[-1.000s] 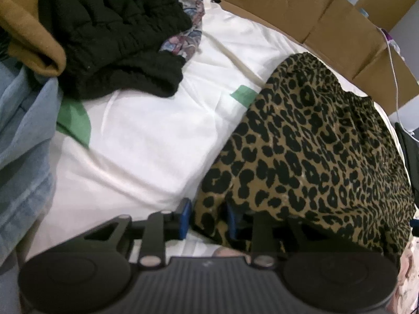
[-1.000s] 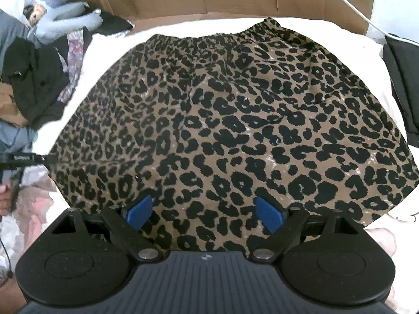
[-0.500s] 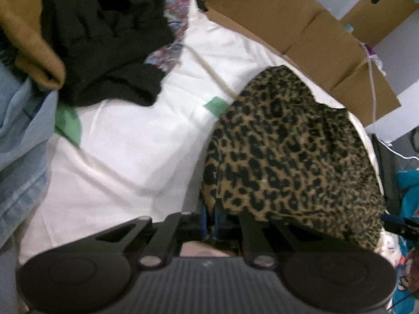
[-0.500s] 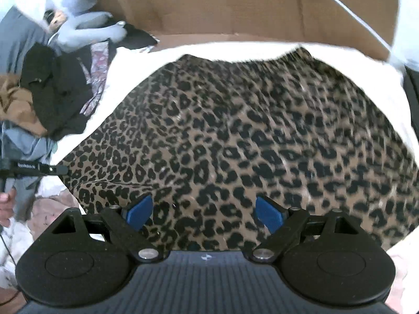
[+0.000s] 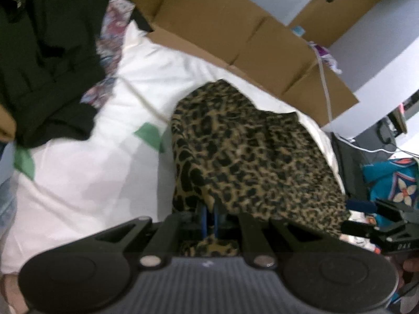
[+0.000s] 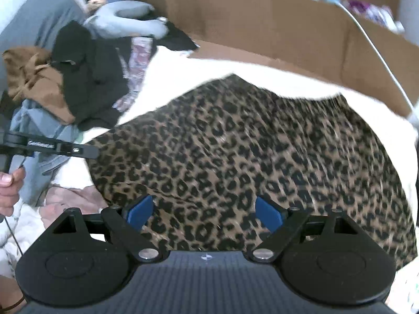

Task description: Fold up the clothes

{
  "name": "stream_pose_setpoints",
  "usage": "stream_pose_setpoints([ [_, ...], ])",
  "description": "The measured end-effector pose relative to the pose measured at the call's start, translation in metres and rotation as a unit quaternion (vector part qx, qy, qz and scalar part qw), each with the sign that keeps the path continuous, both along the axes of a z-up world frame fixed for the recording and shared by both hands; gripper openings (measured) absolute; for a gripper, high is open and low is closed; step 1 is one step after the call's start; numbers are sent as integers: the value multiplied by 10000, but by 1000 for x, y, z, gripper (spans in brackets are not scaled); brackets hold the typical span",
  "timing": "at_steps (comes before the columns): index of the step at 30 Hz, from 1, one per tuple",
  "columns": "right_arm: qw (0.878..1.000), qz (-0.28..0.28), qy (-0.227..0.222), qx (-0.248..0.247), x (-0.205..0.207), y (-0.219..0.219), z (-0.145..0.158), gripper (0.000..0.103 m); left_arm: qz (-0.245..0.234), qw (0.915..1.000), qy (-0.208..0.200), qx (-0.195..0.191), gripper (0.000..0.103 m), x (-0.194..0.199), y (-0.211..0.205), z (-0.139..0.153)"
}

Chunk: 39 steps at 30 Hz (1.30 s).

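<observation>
A leopard-print skirt (image 6: pixel 248 151) lies spread on the white bed sheet (image 5: pixel 91 172). My left gripper (image 5: pixel 209 219) is shut on the skirt's (image 5: pixel 248 157) near left corner and holds it raised off the sheet, so the cloth hangs in folds. In the right wrist view the same left gripper (image 6: pixel 89 153) grips that corner from the left, with a hand (image 6: pixel 10 191) on its handle. My right gripper (image 6: pixel 204 213) is open above the skirt's near hem, its blue pads (image 6: pixel 138 212) wide apart and pressing nothing. In the left wrist view it (image 5: pixel 358 217) shows at the far right.
A heap of clothes sits at the bed's left: a black garment (image 6: pixel 89 83), a brown one (image 6: pixel 34 78) and blue denim (image 6: pixel 36 128). Flattened cardboard boxes (image 5: pixel 235 34) line the far edge. A white cable (image 5: pixel 324 83) runs over them. Teal patterned cloth (image 5: pixel 392 180) lies to the right.
The left gripper's jaws closed on the skirt's corner and then rose, lifting that edge off the sheet. The right gripper also rose and rolled, still open.
</observation>
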State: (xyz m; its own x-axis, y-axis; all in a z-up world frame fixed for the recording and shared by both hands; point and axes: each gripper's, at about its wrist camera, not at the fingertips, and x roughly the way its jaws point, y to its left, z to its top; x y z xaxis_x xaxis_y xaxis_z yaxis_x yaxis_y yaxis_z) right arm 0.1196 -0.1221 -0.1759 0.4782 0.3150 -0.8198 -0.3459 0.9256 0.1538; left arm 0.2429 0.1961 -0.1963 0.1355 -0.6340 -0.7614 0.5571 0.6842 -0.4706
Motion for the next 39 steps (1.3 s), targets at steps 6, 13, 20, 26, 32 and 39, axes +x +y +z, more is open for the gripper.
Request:
stream_pose_setpoints([
  [6, 9965, 598, -231, -529, 8, 40, 24, 89, -126, 9994, -5, -308, 6, -5, -10, 7],
  [13, 9943, 538, -3, -924, 7, 83, 11, 89, -452, 9981, 114, -409, 6, -11, -18, 6],
  [20, 9911, 188, -545, -1196, -27, 124, 9, 85, -688, 9950, 78, -726, 6, -16, -22, 12],
  [26, 9954, -264, -625, -678, -54, 137, 8, 83, -638, 9941, 233, -850, 6, -10, -22, 8],
  [32, 9940, -518, -829, -486, -65, 146, -1, 81, -680, 9936, 330, -836, 6, -8, -19, 5],
  [39, 9928, -698, -920, -335, -68, 159, -23, 81, -691, 9924, 529, -868, 6, -8, -18, 0],
])
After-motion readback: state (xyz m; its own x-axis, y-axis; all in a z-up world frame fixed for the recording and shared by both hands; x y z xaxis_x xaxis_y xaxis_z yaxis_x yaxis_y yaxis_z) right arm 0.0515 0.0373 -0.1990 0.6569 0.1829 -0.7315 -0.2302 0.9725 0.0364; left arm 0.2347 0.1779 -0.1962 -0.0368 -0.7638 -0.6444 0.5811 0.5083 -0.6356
